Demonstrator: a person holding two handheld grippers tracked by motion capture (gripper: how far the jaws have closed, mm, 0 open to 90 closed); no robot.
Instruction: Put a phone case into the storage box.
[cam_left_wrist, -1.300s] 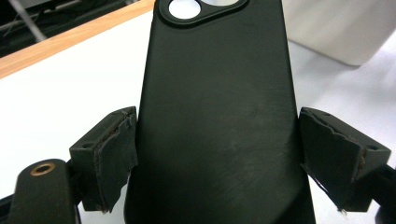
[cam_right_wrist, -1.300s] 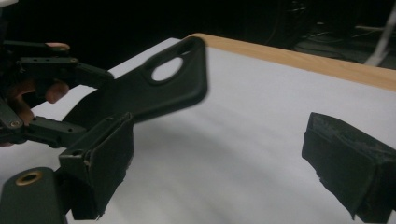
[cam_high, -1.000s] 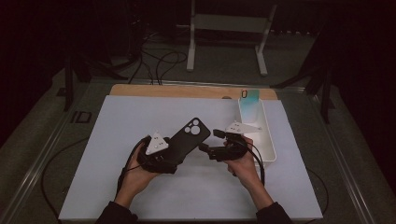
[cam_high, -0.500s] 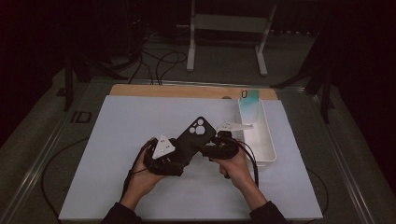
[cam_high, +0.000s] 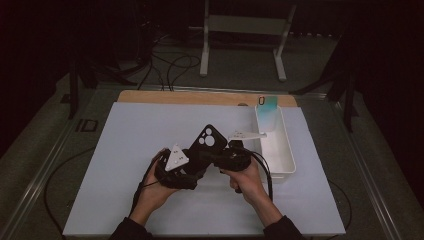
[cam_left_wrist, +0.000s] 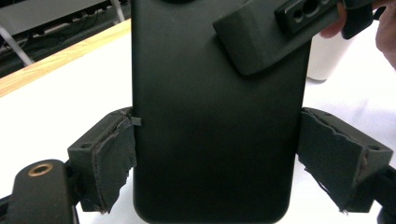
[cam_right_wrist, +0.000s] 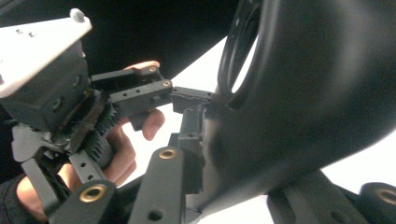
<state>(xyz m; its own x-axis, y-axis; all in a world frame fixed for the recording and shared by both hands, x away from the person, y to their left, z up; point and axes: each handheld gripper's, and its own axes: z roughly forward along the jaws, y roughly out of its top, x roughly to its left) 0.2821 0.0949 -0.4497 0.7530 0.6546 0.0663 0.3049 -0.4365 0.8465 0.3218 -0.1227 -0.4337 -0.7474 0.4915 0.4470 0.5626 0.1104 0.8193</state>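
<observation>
While my left claw (cam_left_wrist: 217, 158) clamps the black phone case (cam_left_wrist: 217, 116), my right claw (cam_high: 220, 159) pinches its edge.

Near the table's front edge I hold this smooth, matte, round-cornered case aloft between torn foam pads (cam_left_wrist: 114, 163); I judge it lifted, not yet placed. Beyond, by the right edge, waits a glossy white plastic tray (cam_high: 287, 160) holding a pale teal case (cam_high: 268, 107).

Phone case (cam_left_wrist: 219, 116) — matte black, unpatterned. Bin (cam_high: 280, 155) — white. Table mat (cam_high: 125, 140) — plain white, with tan wooden edge (cam_high: 175, 96).

A white tray (cam_high: 286, 159) sits on the table (cam_high: 125, 145).
</observation>
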